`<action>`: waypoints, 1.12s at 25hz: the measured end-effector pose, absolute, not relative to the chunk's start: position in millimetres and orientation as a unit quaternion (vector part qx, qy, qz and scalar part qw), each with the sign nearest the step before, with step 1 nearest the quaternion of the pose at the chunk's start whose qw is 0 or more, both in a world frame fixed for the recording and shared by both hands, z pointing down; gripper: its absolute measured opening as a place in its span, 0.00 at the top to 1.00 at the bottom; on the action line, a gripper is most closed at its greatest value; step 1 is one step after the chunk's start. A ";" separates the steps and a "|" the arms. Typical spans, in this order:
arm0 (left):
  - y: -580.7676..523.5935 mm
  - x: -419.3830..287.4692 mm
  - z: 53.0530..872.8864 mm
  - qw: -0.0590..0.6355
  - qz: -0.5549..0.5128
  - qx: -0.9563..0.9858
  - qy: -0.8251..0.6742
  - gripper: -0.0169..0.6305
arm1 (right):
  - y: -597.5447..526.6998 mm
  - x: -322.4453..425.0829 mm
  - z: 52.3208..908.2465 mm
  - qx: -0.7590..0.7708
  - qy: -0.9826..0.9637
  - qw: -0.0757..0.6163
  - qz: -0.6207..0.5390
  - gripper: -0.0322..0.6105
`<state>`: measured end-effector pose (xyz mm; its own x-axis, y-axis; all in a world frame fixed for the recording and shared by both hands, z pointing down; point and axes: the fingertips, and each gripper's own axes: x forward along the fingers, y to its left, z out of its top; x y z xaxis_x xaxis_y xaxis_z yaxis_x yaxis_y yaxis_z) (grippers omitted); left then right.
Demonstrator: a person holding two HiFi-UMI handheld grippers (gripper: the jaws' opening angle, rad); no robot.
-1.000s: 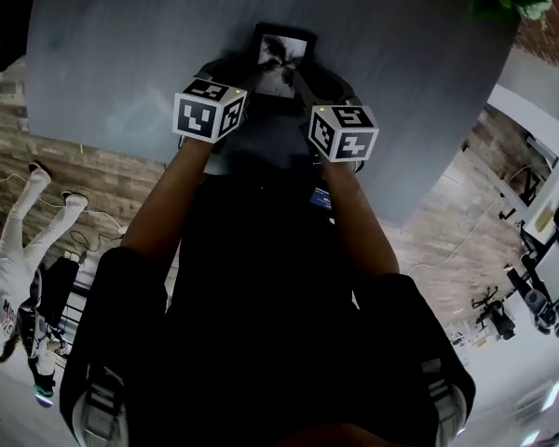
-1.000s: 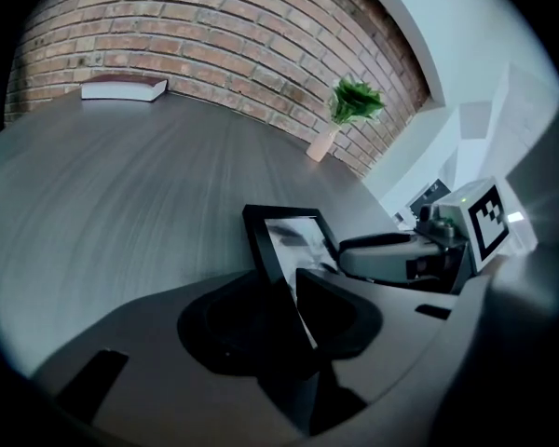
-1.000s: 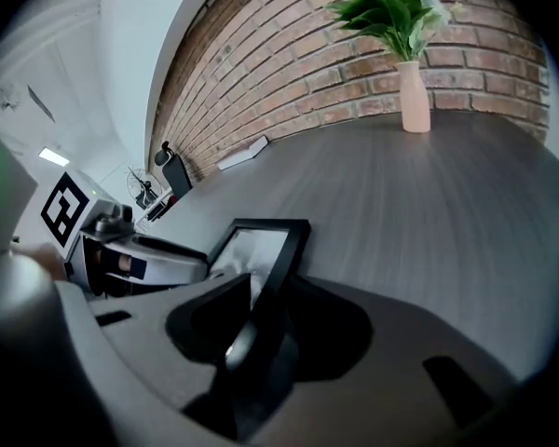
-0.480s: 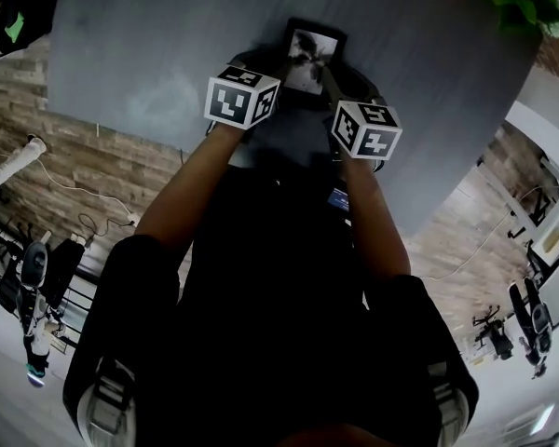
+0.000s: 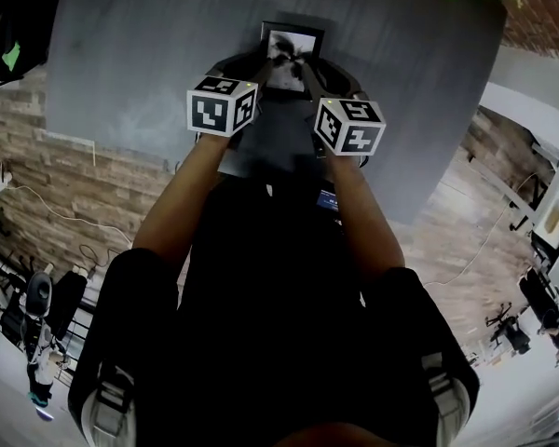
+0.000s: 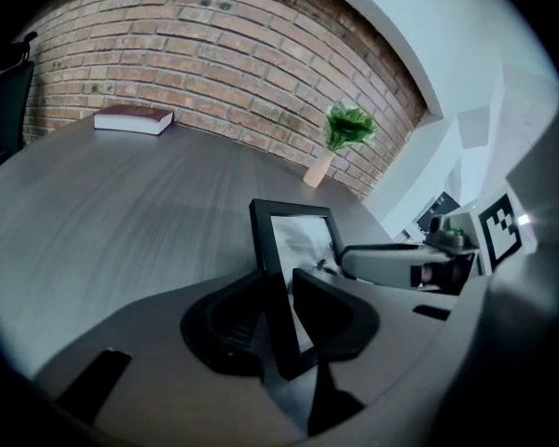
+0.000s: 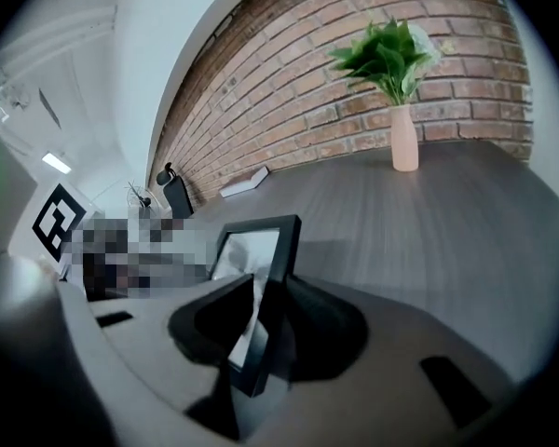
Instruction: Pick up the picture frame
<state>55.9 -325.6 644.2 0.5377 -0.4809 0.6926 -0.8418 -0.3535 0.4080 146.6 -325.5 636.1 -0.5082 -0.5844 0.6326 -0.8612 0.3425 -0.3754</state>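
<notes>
Left gripper (image 6: 284,319): jaws closed on the left edge of the picture frame (image 6: 293,240), one jaw against its front, the other behind.

Right gripper (image 7: 261,329): jaws closed on the frame's (image 7: 256,245) right edge in the same way.

Picture frame (image 5: 292,49): black border, pale print; held upright between the two grippers over the grey tabletop (image 5: 149,54). Whether its lower edge touched the surface could not be told.

Marker cubes: left cube (image 5: 222,105) and right cube (image 5: 349,126), side by side just short of the frame.

Surroundings: vase with green plant (image 7: 402,138) near the far edge of the tabletop, well apart from the frame; book (image 6: 133,119) lying flat, also well apart. Nothing stood between these and the frame.

Change from half a second before: both grips as they were; frame and cubes sat slightly further left in the head view.
</notes>
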 end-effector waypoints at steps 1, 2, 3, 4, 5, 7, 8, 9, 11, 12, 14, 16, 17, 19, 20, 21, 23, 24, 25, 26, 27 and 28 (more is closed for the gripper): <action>-325.7 56.0 637.4 0.377 0.231 0.791 -0.422 0.83 | -326.1 146.9 628.5 0.458 -0.798 0.192 0.341 0.77; -325.6 56.9 629.9 0.371 0.227 0.795 -0.424 0.83 | -326.7 147.9 620.2 0.461 -0.802 0.185 0.332 0.77; -325.8 58.9 621.8 0.364 0.223 0.798 -0.426 0.83 | -327.7 150.0 611.1 0.464 -0.805 0.179 0.324 0.77; -326.5 61.7 613.1 0.356 0.219 0.801 -0.429 0.83 | -329.0 152.8 601.6 0.466 -0.809 0.172 0.316 0.77; -327.2 64.7 603.8 0.349 0.214 0.803 -0.432 0.83 | -329.9 155.9 591.6 0.467 -0.812 0.165 0.307 0.77; -327.0 69.5 583.5 0.336 0.204 0.808 -0.438 0.83 | -329.1 160.9 570.2 0.470 -0.820 0.154 0.289 0.77; -326.1 71.0 572.4 0.328 0.198 0.811 -0.442 0.83 | -327.7 162.6 558.7 0.470 -0.824 0.148 0.280 0.77; -325.1 72.1 560.5 0.320 0.193 0.814 -0.445 0.83 | -326.1 164.0 546.7 0.471 -0.828 0.142 0.271 0.77; -323.6 74.5 534.7 0.301 0.182 0.820 -0.452 0.83 | -323.3 166.7 521.7 0.472 -0.835 0.129 0.252 0.77; -323.4 76.2 521.2 0.291 0.176 0.823 -0.456 0.83 | -322.7 168.6 509.1 0.473 -0.838 0.122 0.242 0.77; -324.2 81.1 494.2 0.270 0.162 0.830 -0.461 0.83 | -323.5 173.8 484.4 0.476 -0.844 0.108 0.223 0.77; -325.5 87.1 468.4 0.248 0.148 0.837 -0.465 0.83 | -326.2 180.3 460.3 0.480 -0.848 0.093 0.205 0.77; -326.1 90.5 456.1 0.237 0.141 0.840 -0.466 0.83 | -327.8 183.9 448.3 0.481 -0.850 0.084 0.196 0.77; -326.8 97.0 431.9 0.216 0.130 0.846 -0.469 0.83 | -330.2 190.8 423.7 0.484 -0.854 0.068 0.178 0.77; -326.3 99.7 420.0 0.205 0.124 0.849 -0.470 0.83 | -330.3 193.5 411.5 0.485 -0.856 0.060 0.169 0.77; -325.3 101.9 408.3 0.195 0.119 0.852 -0.472 0.83 | -329.7 195.7 399.7 0.485 -0.858 0.053 0.160 0.77; -322.1 105.0 386.0 0.176 0.106 0.856 -0.474 0.83 | -326.8 198.9 377.5 0.486 -0.861 0.041 0.142 0.77; -320.8 106.5 375.0 0.168 0.099 0.859 -0.474 0.83 | -325.3 200.4 366.8 0.486 -0.863 0.036 0.133 0.77; -319.8 107.9 364.2 0.160 0.092 0.861 -0.473 0.83 | -324.2 201.8 356.1 0.487 -0.864 0.031 0.123 0.77; -318.3 109.3 353.7 0.153 0.083 0.865 -0.471 0.83 | -322.8 203.3 345.5 0.488 -0.865 0.025 0.113 0.77; -315.4 110.7 343.7 0.149 0.074 0.868 -0.467 0.83 | -320.6 204.8 335.1 0.489 -0.866 0.020 0.104 0.77; -311.0 111.8 333.9 0.144 0.065 0.872 -0.463 0.83 | -317.1 206.1 324.9 0.490 -0.866 0.015 0.095 0.77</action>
<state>111.8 -311.0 333.9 0.5621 -0.7893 0.2470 -0.8268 -0.5289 0.1914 206.1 -317.1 324.9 -0.5186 -0.8465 0.1201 -0.8524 0.5009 -0.1501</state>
